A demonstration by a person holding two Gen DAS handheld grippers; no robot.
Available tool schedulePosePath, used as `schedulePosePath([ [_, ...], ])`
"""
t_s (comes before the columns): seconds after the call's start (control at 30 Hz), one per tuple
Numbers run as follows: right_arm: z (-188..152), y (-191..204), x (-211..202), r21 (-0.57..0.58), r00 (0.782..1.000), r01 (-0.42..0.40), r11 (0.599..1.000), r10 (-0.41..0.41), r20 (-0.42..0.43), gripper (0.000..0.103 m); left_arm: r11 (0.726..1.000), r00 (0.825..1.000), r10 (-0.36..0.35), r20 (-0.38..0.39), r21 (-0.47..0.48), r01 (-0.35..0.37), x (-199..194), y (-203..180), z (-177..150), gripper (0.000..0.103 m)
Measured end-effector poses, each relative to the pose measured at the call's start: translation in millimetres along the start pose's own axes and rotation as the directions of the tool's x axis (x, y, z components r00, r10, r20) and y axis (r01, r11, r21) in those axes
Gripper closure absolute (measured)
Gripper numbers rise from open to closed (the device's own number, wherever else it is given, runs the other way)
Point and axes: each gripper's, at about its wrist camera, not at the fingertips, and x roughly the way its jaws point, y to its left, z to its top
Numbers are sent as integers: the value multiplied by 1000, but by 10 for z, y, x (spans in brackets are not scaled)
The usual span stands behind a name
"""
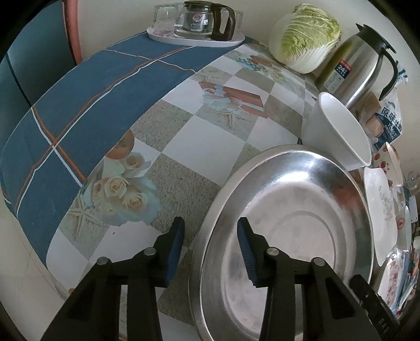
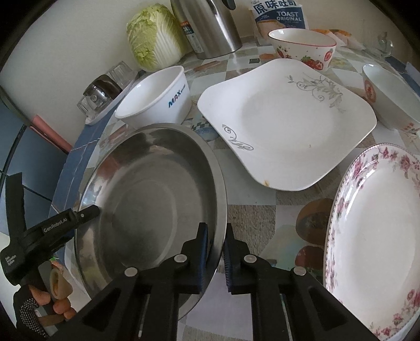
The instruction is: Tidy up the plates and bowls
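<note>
Right claw (image 2: 215,251) pinches rim of big shiny round metal plate (image 2: 147,199), bottom middle. Left claw (image 1: 210,248) spread wide over its other rim.

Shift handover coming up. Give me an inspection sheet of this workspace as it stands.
Surface: table under a checked floral cover, blue plaid cloth at one end.
Job's things: steel basin, MAX bowl, square plate, floral plate, strawberry bowl, another bowl.
Clutter: cabbage, thermos, toast bag, glass pot on tray.
Grippers: right gripper jaws straddle the basin rim, contact unclear; left gripper open across the opposite rim.
Cables: nothing seen.
Surroundings: pale wall.
</note>
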Motion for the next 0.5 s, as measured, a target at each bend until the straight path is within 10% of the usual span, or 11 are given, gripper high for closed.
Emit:
schedulePosePath([
  [0.5, 44, 38, -70, -32, 1000, -16, 999, 16, 9, 91, 999, 999, -34, 22, -2, 34, -122, 26, -91, 77],
])
